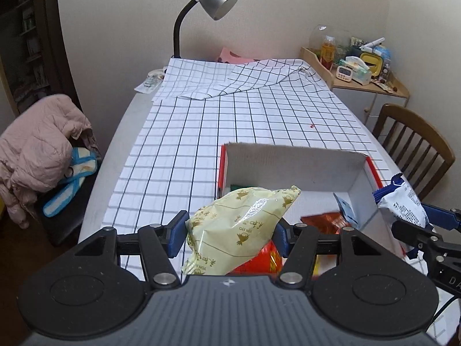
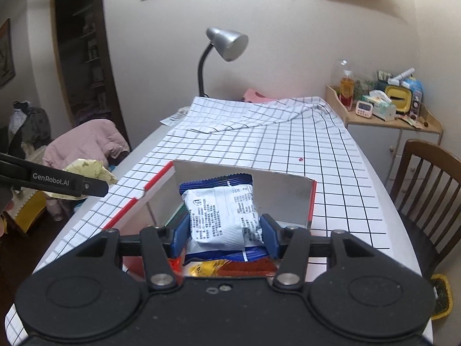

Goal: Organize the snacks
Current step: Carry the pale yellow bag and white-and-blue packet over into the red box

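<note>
My left gripper (image 1: 229, 235) is shut on a pale yellow snack bag (image 1: 242, 227) with gold print, held above the near end of a red-and-white cardboard box (image 1: 294, 161). My right gripper (image 2: 223, 235) is shut on a white-and-blue snack packet (image 2: 224, 216), also lifted over the box (image 2: 245, 181). Red and orange snack packets (image 1: 325, 222) lie inside the box below. The blue-white packet (image 1: 403, 201) and the right gripper show at the right edge of the left wrist view; the yellow bag (image 2: 92, 170) and the left gripper's finger show at the left edge of the right wrist view.
A checked cloth (image 1: 230, 115) covers the long table. A grey desk lamp (image 1: 213, 0) stands at the far end. A wooden chair (image 1: 412, 144) is at the right, a chair with a pink jacket (image 1: 40, 150) at the left. A cluttered cabinet (image 2: 389, 109) stands far right.
</note>
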A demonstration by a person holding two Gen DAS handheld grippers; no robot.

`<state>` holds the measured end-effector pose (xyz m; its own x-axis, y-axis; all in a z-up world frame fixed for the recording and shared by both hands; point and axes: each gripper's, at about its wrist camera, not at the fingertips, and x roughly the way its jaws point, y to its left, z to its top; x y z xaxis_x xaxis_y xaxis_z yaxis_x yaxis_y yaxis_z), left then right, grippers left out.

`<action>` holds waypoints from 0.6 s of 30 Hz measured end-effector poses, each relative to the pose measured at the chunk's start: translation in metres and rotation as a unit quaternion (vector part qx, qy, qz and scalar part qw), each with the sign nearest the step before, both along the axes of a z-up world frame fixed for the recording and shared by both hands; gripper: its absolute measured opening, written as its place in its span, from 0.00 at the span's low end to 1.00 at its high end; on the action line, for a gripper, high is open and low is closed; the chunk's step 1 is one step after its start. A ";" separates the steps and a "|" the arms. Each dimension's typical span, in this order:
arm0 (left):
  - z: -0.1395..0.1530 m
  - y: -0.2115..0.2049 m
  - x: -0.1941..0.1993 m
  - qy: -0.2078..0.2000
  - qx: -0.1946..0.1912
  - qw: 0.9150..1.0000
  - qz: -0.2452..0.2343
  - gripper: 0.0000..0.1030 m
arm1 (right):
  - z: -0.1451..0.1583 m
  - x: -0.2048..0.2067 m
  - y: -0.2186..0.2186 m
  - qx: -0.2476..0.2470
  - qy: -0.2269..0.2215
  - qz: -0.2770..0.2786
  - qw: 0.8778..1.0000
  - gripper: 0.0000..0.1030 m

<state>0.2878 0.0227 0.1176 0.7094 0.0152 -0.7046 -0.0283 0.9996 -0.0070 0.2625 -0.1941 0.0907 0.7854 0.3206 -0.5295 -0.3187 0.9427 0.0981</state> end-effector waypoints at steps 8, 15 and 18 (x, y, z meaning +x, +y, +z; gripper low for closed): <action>-0.012 -0.015 0.040 0.012 0.020 1.000 0.000 0.57 | -0.022 0.035 0.015 -0.005 0.034 -0.010 0.999 0.50; -0.038 -0.032 0.067 0.039 0.040 0.998 -0.012 0.57 | -0.043 0.055 0.032 -0.029 0.059 -0.002 0.998 0.50; -0.050 -0.036 0.076 0.051 0.048 0.997 -0.014 0.58 | -0.053 0.062 0.038 -0.042 0.069 0.000 0.997 0.50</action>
<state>0.3642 -0.0138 0.0672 0.6348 0.0673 -0.7698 0.0042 0.9959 0.0905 0.3241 -0.1556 0.0378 0.7039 0.2704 -0.6568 -0.3076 0.9495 0.0612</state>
